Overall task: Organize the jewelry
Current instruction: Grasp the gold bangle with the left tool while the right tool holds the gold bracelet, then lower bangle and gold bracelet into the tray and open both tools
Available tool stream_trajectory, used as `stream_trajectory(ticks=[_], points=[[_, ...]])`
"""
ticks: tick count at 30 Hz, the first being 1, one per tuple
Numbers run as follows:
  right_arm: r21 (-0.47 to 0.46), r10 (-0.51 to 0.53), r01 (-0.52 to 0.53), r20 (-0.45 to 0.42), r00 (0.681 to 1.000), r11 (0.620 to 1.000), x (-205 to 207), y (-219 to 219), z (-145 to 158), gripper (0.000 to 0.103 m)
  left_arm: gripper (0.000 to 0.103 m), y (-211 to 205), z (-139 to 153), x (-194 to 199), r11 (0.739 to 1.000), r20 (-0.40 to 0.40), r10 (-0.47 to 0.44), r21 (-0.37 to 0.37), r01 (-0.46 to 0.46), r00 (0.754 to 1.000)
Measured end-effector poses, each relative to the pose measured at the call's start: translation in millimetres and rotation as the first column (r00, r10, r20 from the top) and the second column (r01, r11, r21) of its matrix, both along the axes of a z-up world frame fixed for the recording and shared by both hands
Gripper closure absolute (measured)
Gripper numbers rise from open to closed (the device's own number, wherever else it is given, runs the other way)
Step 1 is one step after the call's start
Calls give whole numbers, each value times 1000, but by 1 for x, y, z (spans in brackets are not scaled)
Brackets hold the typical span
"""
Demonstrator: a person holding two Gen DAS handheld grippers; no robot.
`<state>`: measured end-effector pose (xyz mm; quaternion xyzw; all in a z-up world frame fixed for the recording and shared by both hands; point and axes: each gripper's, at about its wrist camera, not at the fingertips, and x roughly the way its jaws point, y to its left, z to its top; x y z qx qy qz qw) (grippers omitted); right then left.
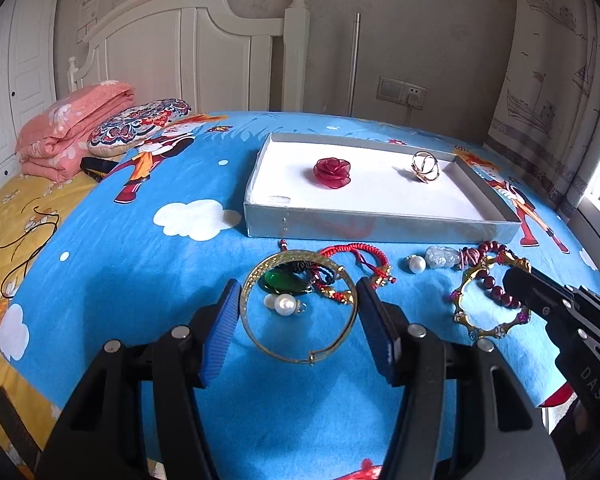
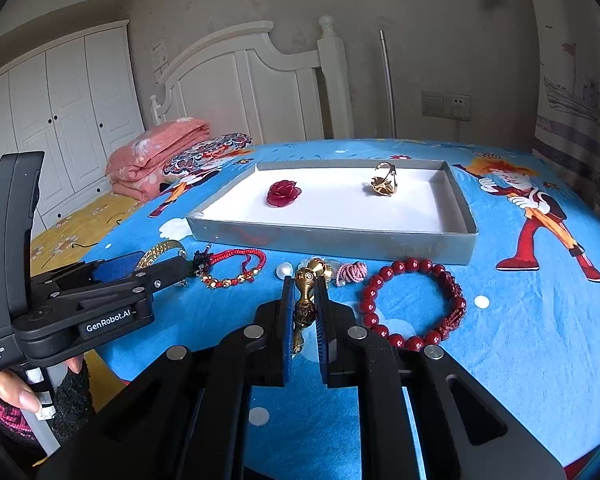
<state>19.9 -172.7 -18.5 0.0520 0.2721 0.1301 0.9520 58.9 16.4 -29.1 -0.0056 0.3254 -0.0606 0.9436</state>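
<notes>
At the left, the left gripper (image 1: 296, 308) straddles the gold bangle (image 1: 298, 306), its blue pads pressing the rim on both sides, likely ready to carry it to the box (image 1: 380, 228). Its body reads "GenRobot.AI" and "Data Acquisition System". Further right, the right gripper (image 2: 305, 312) is clamped on a gold ornate bangle (image 2: 305, 300); "DAS" shows on its arm. Far behind, the box already holds a red rose (image 1: 333, 173) and a gold ring (image 1: 425, 166). A red bead bracelet (image 2: 414, 304) lies nearest the right, not yet sorted.
</notes>
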Motion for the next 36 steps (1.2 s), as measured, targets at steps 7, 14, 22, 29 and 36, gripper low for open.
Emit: stream_trajectory(ticks=[7,14,22,29,36], points=[[-30,-29,30,37,999,999,-14,-2,9,91,46,-1,6,-27,1000,61,20,12,-21,998],[-58,-51,56,73,996,997,-28,1,15,91,46,1,11,-47,1000,94,13,13,-14,996],[-116,-41,54,108,993,992,-40,10,21,91,46,-6,13,-58,1000,112,-15,25,12,994],[-122,-52,65,106,993,990,-40,11,20,91,46,-7,13,-60,1000,117,-13,27,10,993],[-135,-73,89,119,990,987,-34,9,24,91,46,-9,17,-55,1000,127,-10,29,6,992]])
